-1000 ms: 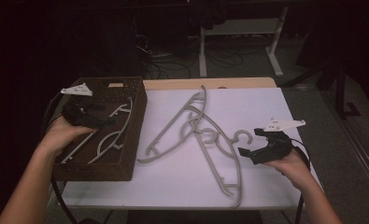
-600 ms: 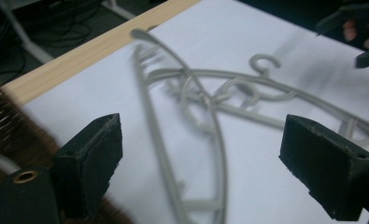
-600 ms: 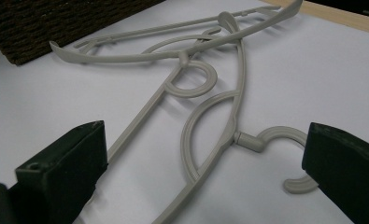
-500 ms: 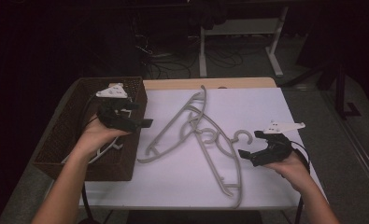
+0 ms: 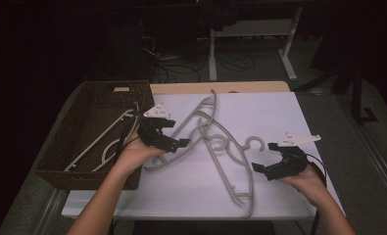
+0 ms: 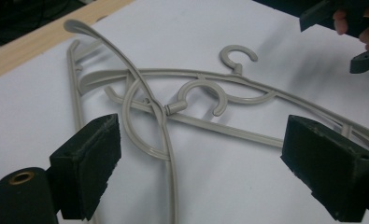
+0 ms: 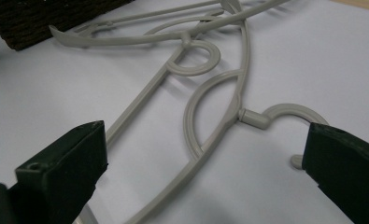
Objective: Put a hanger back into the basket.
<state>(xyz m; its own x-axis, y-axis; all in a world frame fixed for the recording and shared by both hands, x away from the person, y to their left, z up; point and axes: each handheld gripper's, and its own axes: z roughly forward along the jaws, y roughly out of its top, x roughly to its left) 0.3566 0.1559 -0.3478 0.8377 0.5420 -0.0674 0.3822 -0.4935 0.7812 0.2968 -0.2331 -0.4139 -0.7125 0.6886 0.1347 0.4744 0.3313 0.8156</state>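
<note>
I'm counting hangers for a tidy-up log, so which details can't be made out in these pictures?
- High view: how many grey plastic hangers lie in the brown wicker basket; dim light and the left hand-held gripper hide part of them.
- Left gripper view: the tangled grey plastic hangers on the white table run off the picture's edges.
- High view: the background is too dark.

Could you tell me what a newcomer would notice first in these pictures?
Probably the tangle of grey plastic hangers crossed over one another in the middle of the white table. Next, the dark woven basket at the table's left edge, with more hangers lying inside. An open left gripper and an open right gripper flank the pile, holding nothing.
</note>
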